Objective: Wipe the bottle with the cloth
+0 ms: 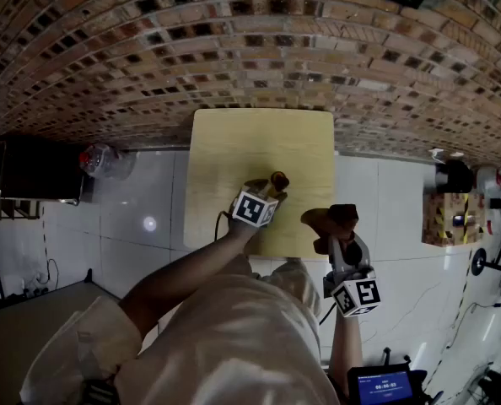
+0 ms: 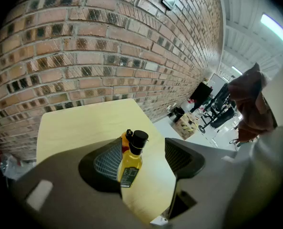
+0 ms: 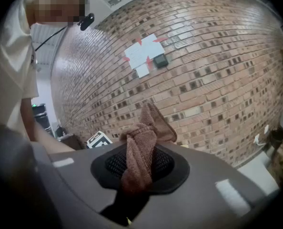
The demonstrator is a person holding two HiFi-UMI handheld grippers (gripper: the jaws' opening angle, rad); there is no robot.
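Bottle (image 2: 130, 163) upright between parted, released left tongs (image 2: 144, 159); cloth (image 3: 148, 125) clenched in right tongs (image 3: 137, 171).

The table (image 1: 234, 142) and brick wall (image 1: 149, 49) are seen steeply from overhead in the head view. Both are shared, closer and angled downward, from the left tool (image 2: 144, 159); the wall alone is faced from the right tool (image 3: 139, 163).

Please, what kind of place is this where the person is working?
Probably an indoor workshop or test hall rather than a home. It has a bare brick wall and a glossy white tiled floor. Stands and equipment crowd the far side under a strip light.
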